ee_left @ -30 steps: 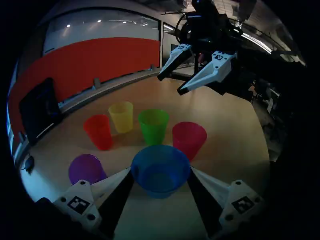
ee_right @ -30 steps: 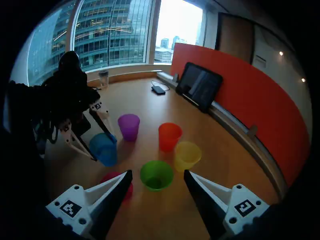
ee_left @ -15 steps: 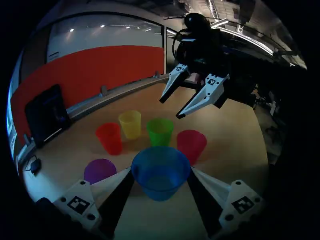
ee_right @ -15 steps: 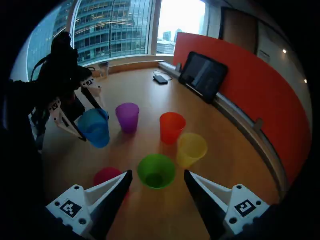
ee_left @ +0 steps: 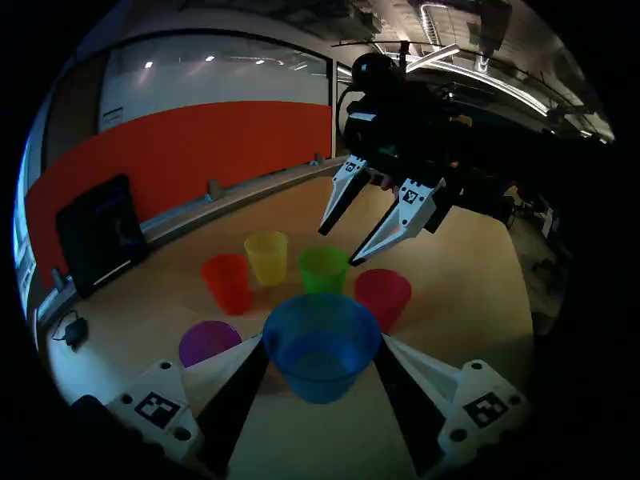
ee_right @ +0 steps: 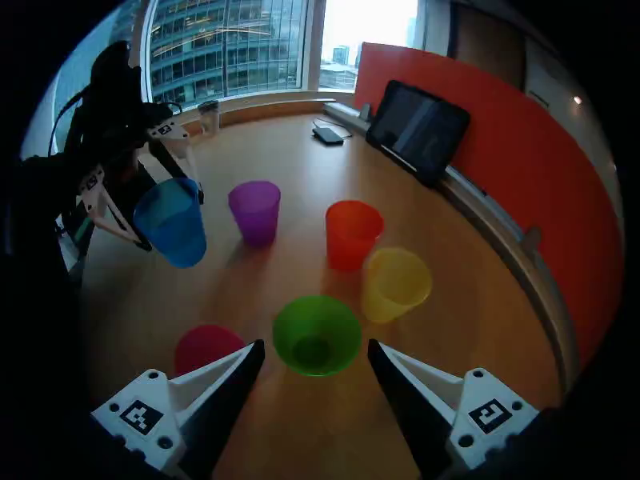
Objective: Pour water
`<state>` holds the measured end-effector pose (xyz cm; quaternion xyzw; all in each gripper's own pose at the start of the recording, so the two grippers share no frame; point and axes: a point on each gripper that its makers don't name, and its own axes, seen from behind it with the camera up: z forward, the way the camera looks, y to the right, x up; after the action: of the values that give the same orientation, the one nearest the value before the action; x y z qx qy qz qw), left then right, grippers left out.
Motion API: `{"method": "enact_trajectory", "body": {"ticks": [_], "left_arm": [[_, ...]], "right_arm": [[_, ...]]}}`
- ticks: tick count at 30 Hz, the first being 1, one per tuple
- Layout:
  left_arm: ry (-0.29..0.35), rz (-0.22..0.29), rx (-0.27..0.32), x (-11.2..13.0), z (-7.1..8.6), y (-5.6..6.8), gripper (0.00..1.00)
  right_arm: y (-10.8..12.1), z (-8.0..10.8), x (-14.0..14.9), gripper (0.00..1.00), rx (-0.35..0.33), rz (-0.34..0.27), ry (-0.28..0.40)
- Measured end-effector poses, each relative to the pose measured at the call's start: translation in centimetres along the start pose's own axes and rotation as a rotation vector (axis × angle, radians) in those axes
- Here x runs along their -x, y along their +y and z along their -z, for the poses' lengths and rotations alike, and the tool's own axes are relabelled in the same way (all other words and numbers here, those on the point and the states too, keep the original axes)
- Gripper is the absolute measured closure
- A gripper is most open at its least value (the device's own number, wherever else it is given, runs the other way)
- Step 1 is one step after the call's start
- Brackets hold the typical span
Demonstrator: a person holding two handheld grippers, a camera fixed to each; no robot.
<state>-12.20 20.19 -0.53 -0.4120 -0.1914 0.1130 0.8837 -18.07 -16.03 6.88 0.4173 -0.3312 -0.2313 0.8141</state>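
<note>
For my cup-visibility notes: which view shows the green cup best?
The right gripper view: the green cup sits close, just ahead of the open right gripper, its inside visible. In the left gripper view it is farther off, its lower part hidden behind the blue cup held by the left gripper.

Six plastic cups are counted: one translucent blue plastic cup (ee_left: 322,348), one purple plastic cup (ee_right: 254,210), one orange-red plastic cup (ee_right: 350,234), one yellow plastic cup (ee_right: 395,283), one green plastic cup (ee_right: 317,334), one pink plastic cup (ee_right: 205,349). Two tongs are counted: left tongs (ee_left: 320,346), right tongs (ee_right: 314,346). One black flat tablet (ee_right: 420,128) is noted.
</note>
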Motion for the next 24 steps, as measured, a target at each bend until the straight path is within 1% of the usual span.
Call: {"method": "enact_trajectory", "body": {"ticks": [24], "left_arm": [[0.016, 0.016, 0.006, -0.2, 0.3, -0.3, 0.13]], "right_arm": [[0.4, -2.8, 0.7, 0.0, -0.013, 0.001, -0.058]]}}
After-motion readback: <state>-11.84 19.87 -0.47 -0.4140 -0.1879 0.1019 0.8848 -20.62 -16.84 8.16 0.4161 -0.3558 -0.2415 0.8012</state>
